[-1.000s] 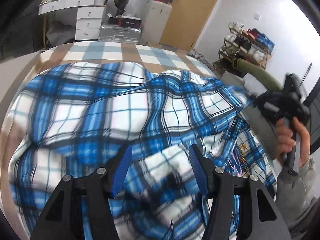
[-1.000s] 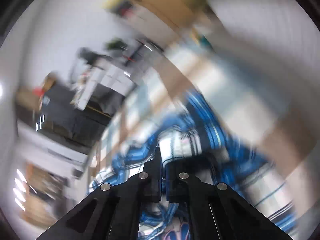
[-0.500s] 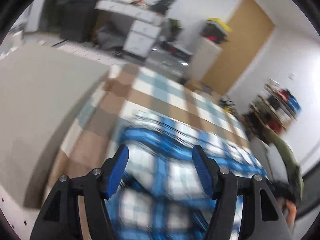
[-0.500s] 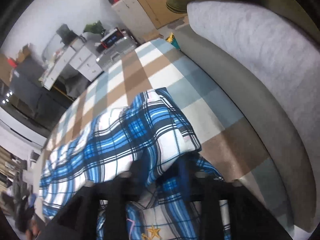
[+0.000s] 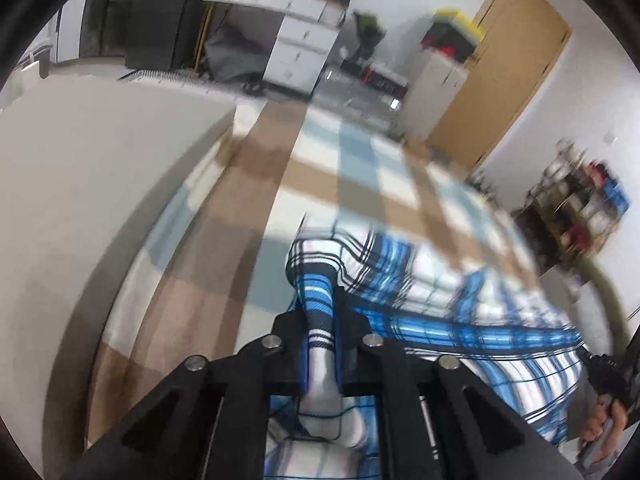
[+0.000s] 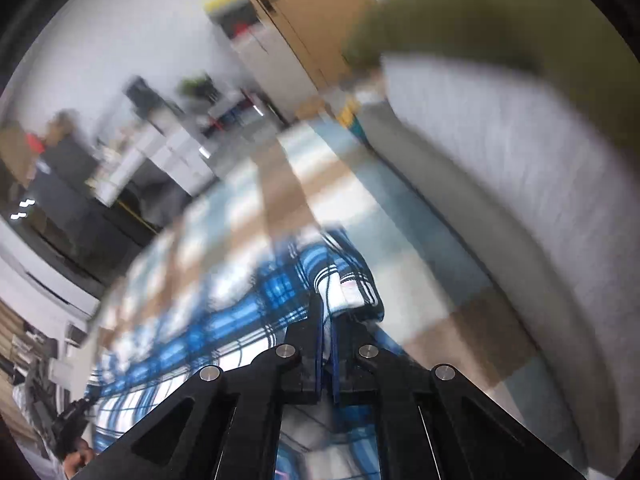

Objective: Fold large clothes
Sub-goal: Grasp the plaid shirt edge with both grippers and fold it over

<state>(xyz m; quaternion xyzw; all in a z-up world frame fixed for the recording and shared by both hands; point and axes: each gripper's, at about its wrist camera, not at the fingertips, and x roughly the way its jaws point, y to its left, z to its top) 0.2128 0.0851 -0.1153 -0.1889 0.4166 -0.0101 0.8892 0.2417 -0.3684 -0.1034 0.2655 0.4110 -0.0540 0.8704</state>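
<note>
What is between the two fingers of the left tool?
In the left wrist view, a bunched fold of the blue and white plaid cloth sits pinched between the left tool's fingers.

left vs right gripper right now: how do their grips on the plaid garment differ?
Left gripper clamps a thick rolled bunch of the blue plaid garment, so its jaws sit visibly apart; right gripper pinches a thin edge, jaws nearly touching.
Beyond the left gripper lies the left side of the checkered cover, by a plain grey surface; the right gripper holds a corner near the grey cushion.
Shared: both shut on the same garment.
</note>
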